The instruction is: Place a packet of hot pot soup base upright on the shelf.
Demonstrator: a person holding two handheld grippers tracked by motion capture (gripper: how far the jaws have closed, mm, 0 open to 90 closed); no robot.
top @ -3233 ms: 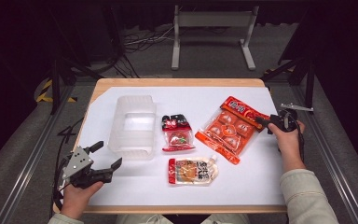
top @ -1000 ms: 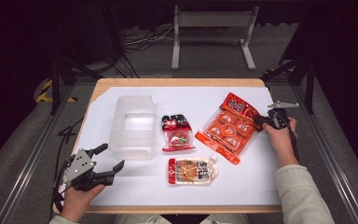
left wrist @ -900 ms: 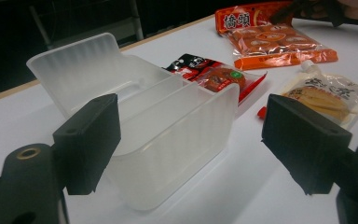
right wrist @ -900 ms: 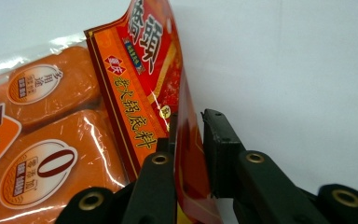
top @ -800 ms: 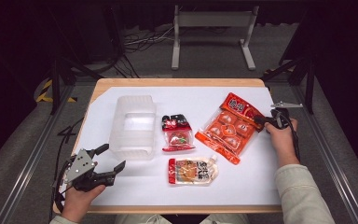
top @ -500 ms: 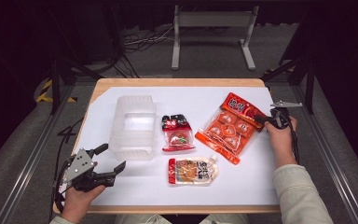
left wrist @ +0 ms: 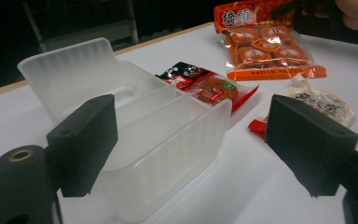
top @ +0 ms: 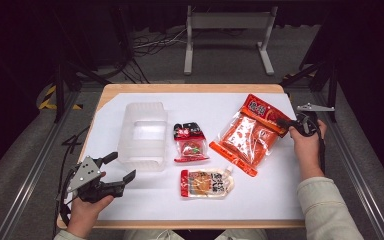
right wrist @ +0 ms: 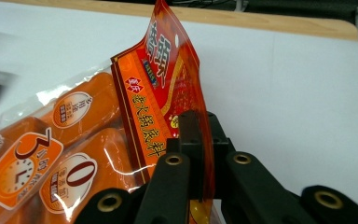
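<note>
Now the right gripper (top: pixel 284 123) has its jaws clamped on the top edge of the orange snack bag (top: pixel 250 134) at the tabletop's (top: pixel 280 195) right side, while the left gripper (top: pixel 111 173) hovers wide open near the clear plastic bin (top: pixel 142 134).

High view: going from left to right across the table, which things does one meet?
Left gripper → clear plastic container → small black-and-red packet → big orange bag → right gripper, shut on the bag's edge.
</note>
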